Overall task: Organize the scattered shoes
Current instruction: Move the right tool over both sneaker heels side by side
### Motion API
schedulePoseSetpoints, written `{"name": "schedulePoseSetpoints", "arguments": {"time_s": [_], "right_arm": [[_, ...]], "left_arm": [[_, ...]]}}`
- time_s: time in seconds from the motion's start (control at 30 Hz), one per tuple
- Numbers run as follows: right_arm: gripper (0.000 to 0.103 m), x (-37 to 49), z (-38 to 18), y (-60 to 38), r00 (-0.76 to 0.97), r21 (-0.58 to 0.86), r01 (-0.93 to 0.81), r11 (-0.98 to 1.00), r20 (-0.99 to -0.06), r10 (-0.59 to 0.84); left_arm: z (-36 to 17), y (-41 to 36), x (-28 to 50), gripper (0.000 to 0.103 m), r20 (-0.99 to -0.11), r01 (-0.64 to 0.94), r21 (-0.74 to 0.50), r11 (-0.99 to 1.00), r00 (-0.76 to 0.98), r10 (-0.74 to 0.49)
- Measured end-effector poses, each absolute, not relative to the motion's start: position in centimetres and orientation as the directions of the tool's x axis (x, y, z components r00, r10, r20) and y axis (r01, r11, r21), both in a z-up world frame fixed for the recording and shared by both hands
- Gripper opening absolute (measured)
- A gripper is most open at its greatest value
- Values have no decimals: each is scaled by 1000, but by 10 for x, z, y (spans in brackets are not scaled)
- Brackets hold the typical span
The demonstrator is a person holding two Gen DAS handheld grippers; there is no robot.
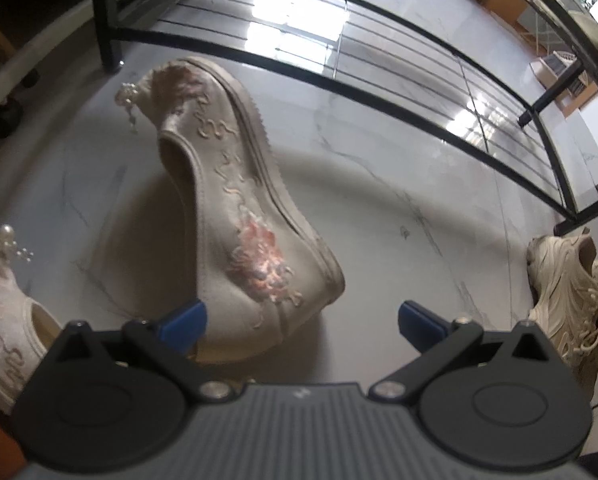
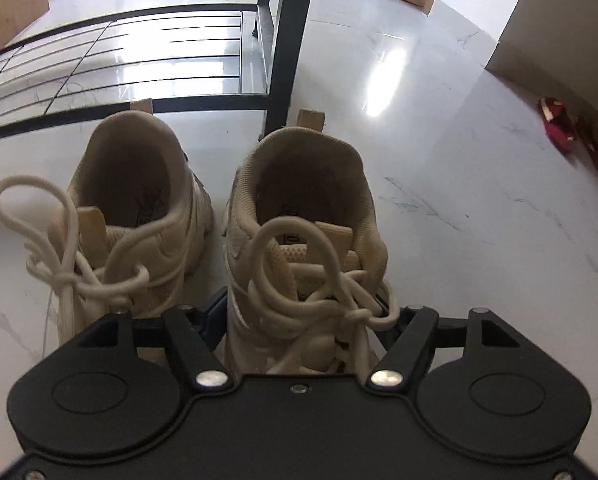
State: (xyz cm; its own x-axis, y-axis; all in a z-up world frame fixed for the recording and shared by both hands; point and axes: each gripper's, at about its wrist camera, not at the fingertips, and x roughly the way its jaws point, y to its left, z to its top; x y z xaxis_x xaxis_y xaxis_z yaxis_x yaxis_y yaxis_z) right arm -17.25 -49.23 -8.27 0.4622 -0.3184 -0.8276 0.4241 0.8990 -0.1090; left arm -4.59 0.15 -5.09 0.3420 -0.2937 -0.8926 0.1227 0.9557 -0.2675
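Observation:
In the left wrist view a cream embroidered slipper (image 1: 235, 208) with pink flowers lies tipped on its side on the marble floor. My left gripper (image 1: 301, 322) is open; its left blue pad (image 1: 185, 326) touches the slipper's heel. Its mate (image 1: 3, 320) stands at the far left. In the right wrist view two beige laced sneakers stand side by side. My right gripper (image 2: 301, 312) straddles the toe of the right sneaker (image 2: 303, 232), jaws close against its sides. The left sneaker (image 2: 135, 208) stands beside it and also shows in the left wrist view (image 1: 571, 300).
A black metal shoe rack (image 1: 339, 64) with a slatted low shelf stands behind the shoes; its post (image 2: 287, 40) rises just beyond the sneakers. A cardboard box (image 2: 11, 4) sits at far left, a red object (image 2: 559, 124) on the floor at right.

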Motion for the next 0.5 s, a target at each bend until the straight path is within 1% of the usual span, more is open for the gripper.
{"name": "schedulePoseSetpoints", "arguments": {"time_s": [0.23,0.4,0.5], "right_arm": [[71,-176,-80,-487,483,-57,422,905,-831,-277],[71,-173,-76,-479,493,3,466,885,-831,-257],[71,-167,-75,-469,495,0,463,886,-830,-259]], "left_arm": [[-52,2,-44,102,-896,107,-278,955,330,-297],[-50,4,-44,102,-892,103,-291,951,331,-309],[-49,5,-44,102,-889,97,-303,948,329,-318]]}}
